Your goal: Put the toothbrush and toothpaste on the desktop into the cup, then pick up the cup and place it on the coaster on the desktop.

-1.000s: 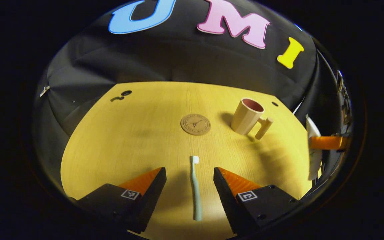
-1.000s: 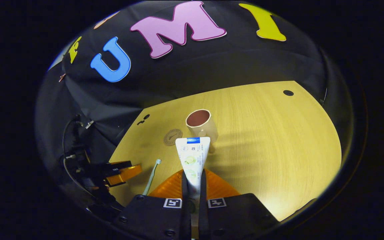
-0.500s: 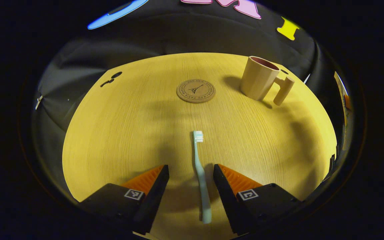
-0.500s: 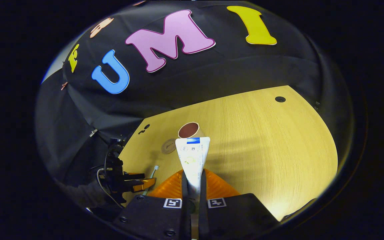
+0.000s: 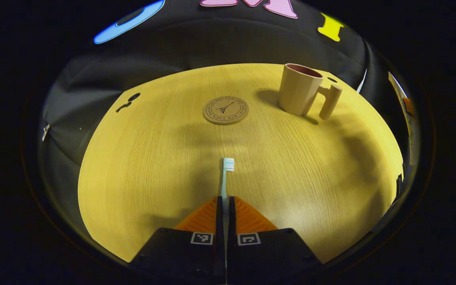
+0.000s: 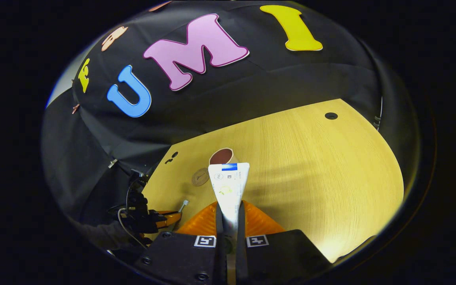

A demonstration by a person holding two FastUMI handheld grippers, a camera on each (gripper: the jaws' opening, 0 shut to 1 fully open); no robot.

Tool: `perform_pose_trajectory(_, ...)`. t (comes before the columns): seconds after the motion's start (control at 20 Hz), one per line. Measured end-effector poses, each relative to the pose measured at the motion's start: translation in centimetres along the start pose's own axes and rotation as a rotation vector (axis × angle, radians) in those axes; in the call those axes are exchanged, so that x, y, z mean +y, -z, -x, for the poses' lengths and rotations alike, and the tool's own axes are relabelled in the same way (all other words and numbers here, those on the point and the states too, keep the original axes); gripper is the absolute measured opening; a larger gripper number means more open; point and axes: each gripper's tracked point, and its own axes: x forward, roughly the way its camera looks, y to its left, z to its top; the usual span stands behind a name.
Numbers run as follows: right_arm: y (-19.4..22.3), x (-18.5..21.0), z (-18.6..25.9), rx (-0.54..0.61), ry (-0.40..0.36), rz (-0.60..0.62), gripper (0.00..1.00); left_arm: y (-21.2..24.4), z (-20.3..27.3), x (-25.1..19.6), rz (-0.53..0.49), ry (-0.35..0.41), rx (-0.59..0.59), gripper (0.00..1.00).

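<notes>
In the left gripper view, two dark holes (image 5: 130, 101) sit in the table (image 5: 141, 166) far ahead and off to the left of the left gripper (image 5: 224, 202). That gripper is closed on the handle of the toothbrush (image 5: 225, 172), both fingers pressing the thin shaft between them; the brush runs straight forward from the fingertips, its white bristle head pointing away and lying low over the wood. Well ahead of the brush head, almost in line with it, the round coaster (image 5: 225, 110) lies flat on the table. Further right and a little farther off stands the cup (image 5: 298, 89), upright, its handle turned to the right and its dark red inside just visible at the rim. The cup and coaster are near each other but apart.

In the right gripper view, the left gripper (image 6: 169, 217) shows low at the left with the toothbrush (image 6: 182, 205) poking out of it. Ahead and left of the right gripper (image 6: 230, 211) lies the coaster (image 6: 200, 176). The right gripper is clamped on the toothpaste (image 6: 228, 188), the flat tube standing up from between its fingers with its wide crimped end farthest out. Just beyond that end the cup (image 6: 221, 156) peeks out, its mouth open toward the camera. Far off to the right, another hole (image 6: 331, 116) marks the table (image 6: 323, 174).
</notes>
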Motion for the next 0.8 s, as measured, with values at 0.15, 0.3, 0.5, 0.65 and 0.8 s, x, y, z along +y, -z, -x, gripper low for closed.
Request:
perform_pose_trajectory(0.15, -0.2, -0.1, -0.4, -0.008, -0.007, -0.019, 0.13, -0.4, 0.1, 0.1, 0.075, 0.043, -0.020, 0.06)
perform_pose_trajectory(0.3, -1.1, 0.4, -0.7, -0.035, -0.029, -0.042, 0.13, -1.4, 1.0, -0.3, 0.152, 0.101, -0.087, 0.06)
perform_pose_trajectory(0.5, -3.2, 0.9, -1.3, -0.093, -0.057, -0.084, 0.13, -5.8, 4.0, -2.2, 0.249, 0.187, -0.240, 0.06)
perform_pose_trajectory(0.65, -6.6, 2.0, -2.1, -0.178, -0.101, -0.107, 0.13, -9.2, 7.2, -3.9, 0.317, 0.258, -0.355, 0.06)
perform_pose_trajectory(0.8, -11.0, 3.3, -3.9, -0.270, -0.137, -0.088, 0.13, -11.1, 9.4, -5.0, 0.343, 0.283, -0.417, 0.06)
